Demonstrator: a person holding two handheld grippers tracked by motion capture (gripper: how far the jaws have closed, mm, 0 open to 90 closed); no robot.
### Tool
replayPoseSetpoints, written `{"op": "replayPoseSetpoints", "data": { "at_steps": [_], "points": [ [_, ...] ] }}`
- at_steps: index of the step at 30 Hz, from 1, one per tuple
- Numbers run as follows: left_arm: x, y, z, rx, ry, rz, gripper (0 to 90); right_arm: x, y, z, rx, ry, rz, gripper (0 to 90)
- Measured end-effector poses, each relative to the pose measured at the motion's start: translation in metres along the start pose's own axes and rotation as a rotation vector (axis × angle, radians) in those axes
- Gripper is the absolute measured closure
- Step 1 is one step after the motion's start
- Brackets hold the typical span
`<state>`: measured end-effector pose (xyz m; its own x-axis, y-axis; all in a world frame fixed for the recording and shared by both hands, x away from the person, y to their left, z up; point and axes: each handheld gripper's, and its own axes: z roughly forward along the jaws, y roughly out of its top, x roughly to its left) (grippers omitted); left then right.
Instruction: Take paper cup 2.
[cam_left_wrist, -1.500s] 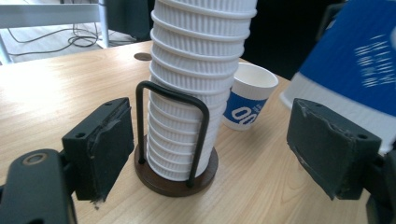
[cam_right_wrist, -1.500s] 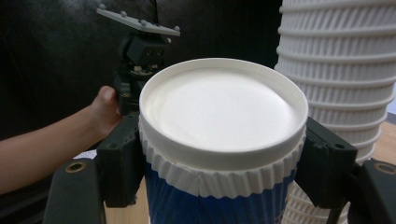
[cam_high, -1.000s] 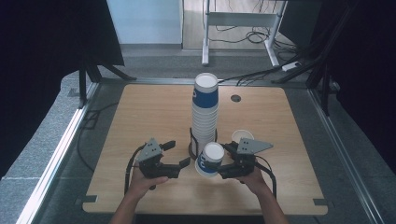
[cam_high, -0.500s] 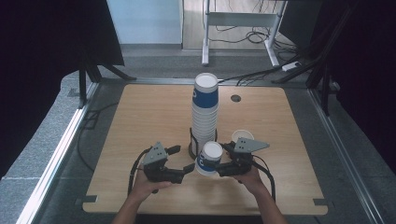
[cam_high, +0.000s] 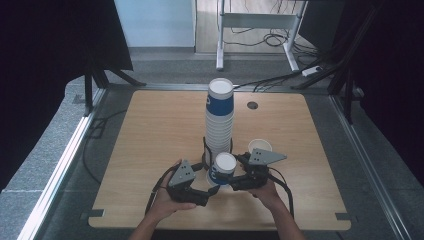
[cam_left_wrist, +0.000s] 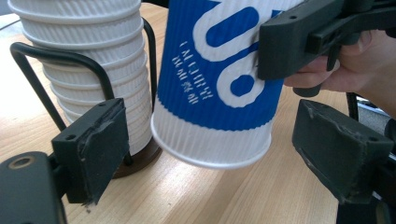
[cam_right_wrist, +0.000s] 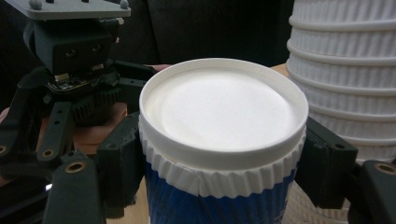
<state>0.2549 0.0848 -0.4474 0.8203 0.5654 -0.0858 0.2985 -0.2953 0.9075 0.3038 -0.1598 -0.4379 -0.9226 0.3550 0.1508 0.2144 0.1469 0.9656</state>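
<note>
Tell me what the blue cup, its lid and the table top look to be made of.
Blue cup: apparently paper, matte, with a ribbed corrugated wall and printed white shapes. Lid: probably thin white plastic, smooth with a slight sheen and a moulded raised rim. Table top: light wood or wood-look laminate, with grain lines and a low sheen; which one is unclear.

A light wooden table is framed by metal rails on grey carpet, with black curtains hung at both sides and a white desk frame and cables seen beyond.
</note>
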Motion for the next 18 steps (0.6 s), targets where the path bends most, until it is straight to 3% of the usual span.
{"op": "replayPoseSetpoints", "data": {
  "at_steps": [12, 18],
  "points": [
    [-0.005, -0.003, 0.007, 0.006, 0.008, 0.013, 11.3, 0.006, -0.001, 0.008, 0.016, 0.017, -0.005, 27.0],
    [-0.010, -0.006, 0.013, 0.023, 0.021, 0.042, 12.4, 0.009, -0.002, 0.013, 0.028, 0.030, -0.006, 27.0]
  ]
}}
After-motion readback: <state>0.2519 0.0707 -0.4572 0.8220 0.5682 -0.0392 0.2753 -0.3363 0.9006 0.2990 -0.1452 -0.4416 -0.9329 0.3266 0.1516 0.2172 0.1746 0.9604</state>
